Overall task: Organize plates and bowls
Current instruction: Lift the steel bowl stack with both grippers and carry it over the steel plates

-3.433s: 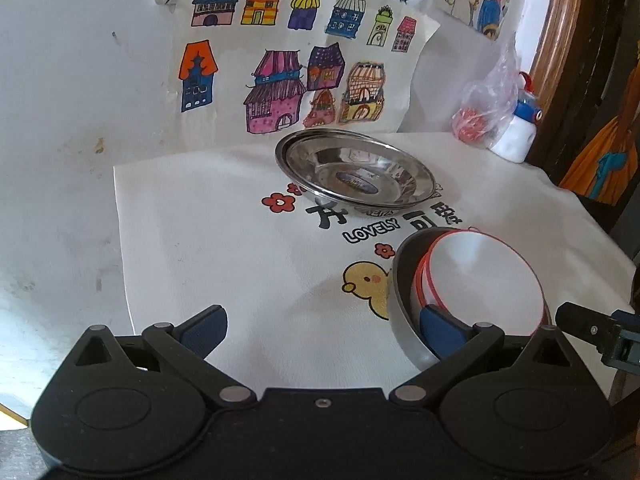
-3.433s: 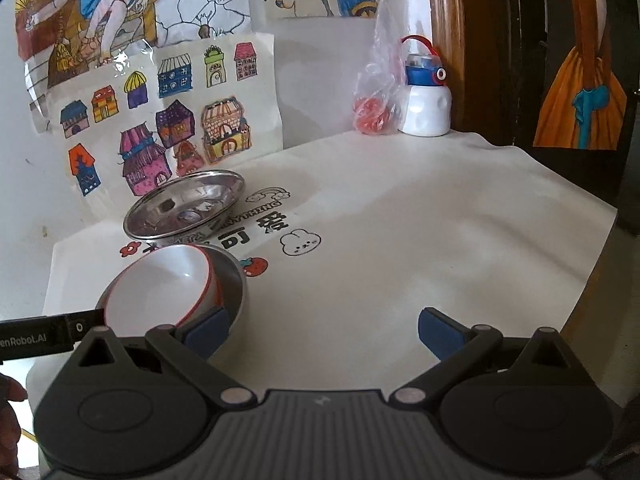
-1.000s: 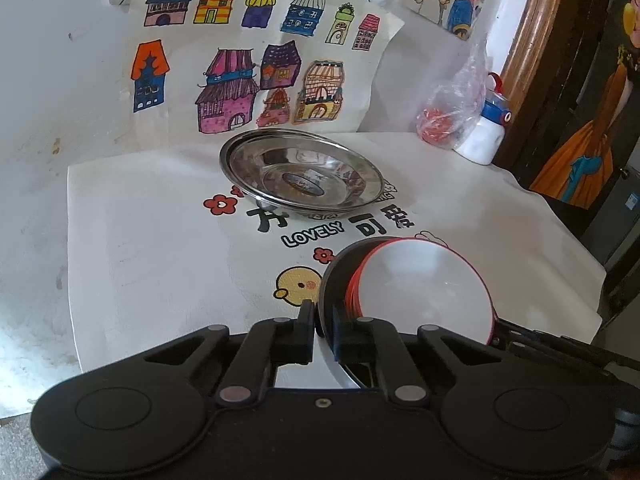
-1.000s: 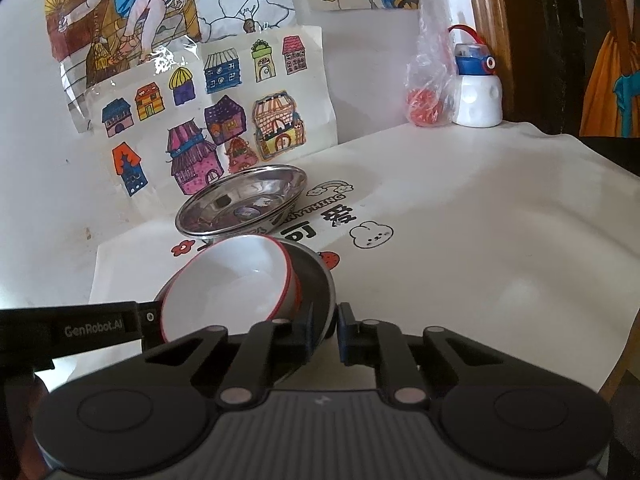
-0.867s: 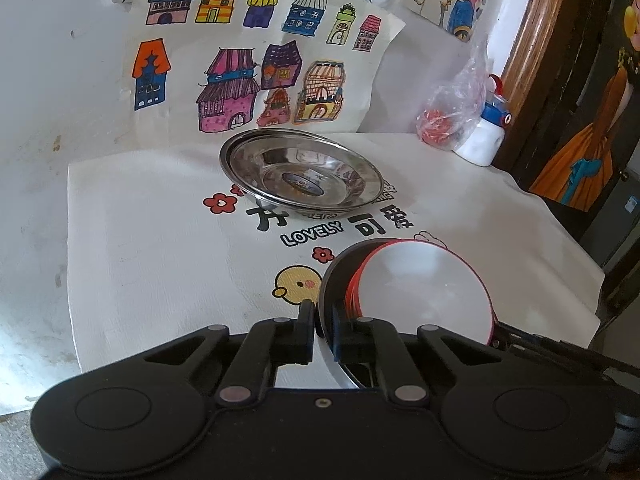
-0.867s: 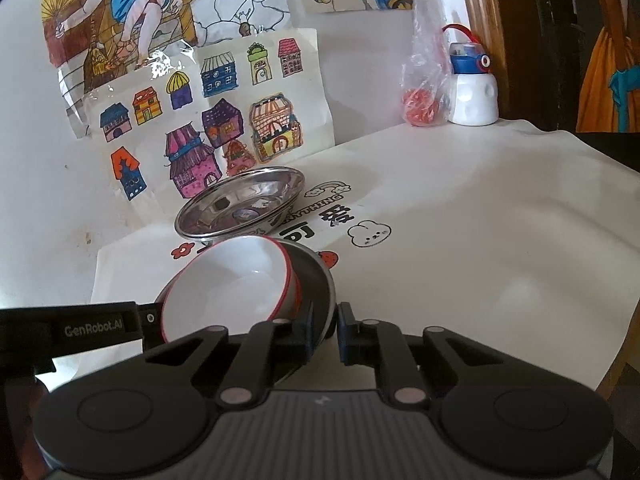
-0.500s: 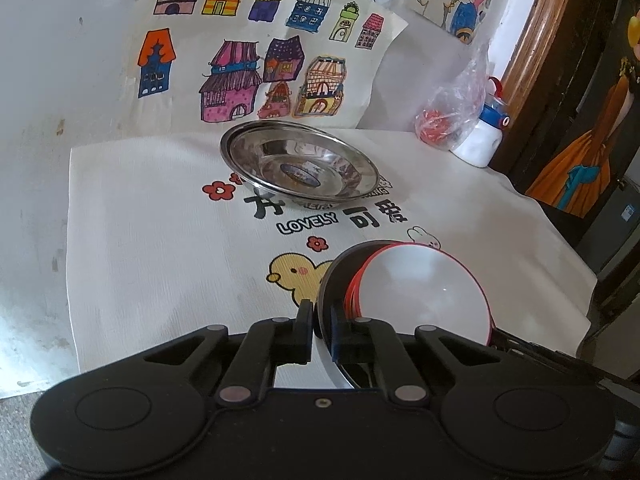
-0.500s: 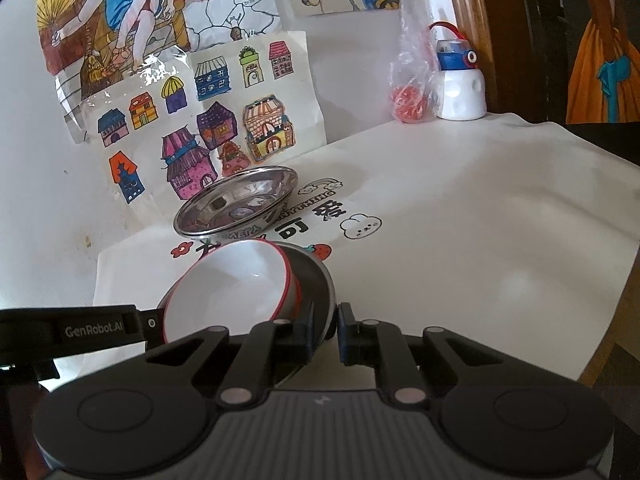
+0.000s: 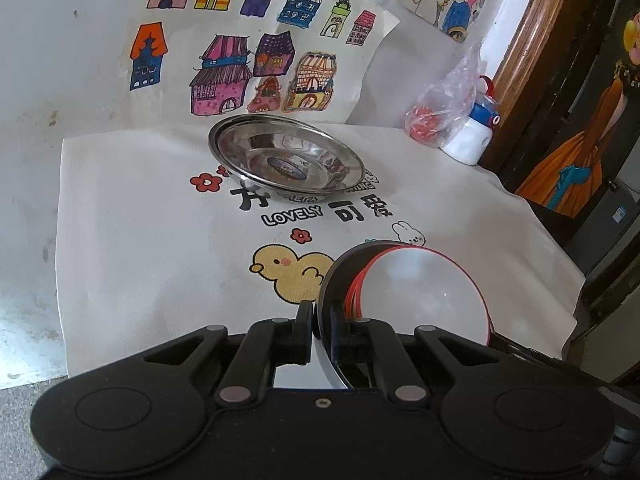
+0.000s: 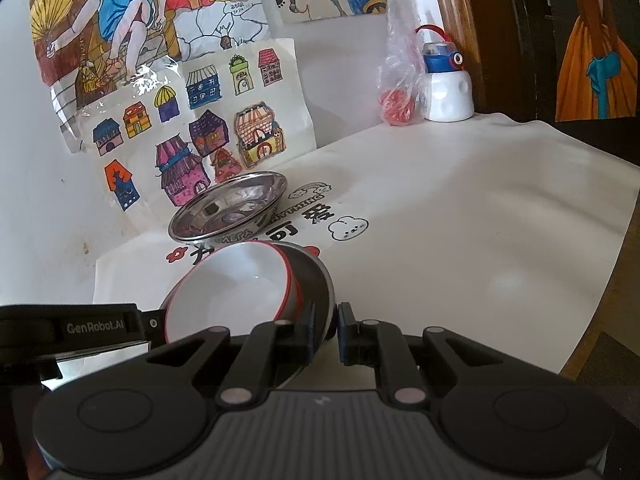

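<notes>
A steel bowl [image 9: 327, 280] holds a nested white bowl with a red rim [image 9: 420, 292]. My left gripper [image 9: 321, 320] is shut on the steel bowl's left rim. My right gripper [image 10: 326, 320] is shut on the opposite rim of the same steel bowl [image 10: 316, 276], beside the white bowl [image 10: 236, 284]. The stack tilts between the two grippers, over the near part of the cloth. A wide steel plate [image 9: 286, 160] sits further back on the cloth, also seen as the steel plate [image 10: 230, 206] in the right wrist view. The left gripper's body [image 10: 80, 326] shows at the left.
A white printed cloth [image 9: 140, 220] covers the table. A white bottle with a blue cap [image 10: 446, 88] and a plastic bag with something red [image 10: 396, 108] stand at the back right. Drawings hang on the wall behind. The table edge [image 10: 600, 320] drops off at right.
Since the earliest frames both grippers have gone from open to shut on the steel bowl's rim. Over the last second the stack and both hands have hardly moved.
</notes>
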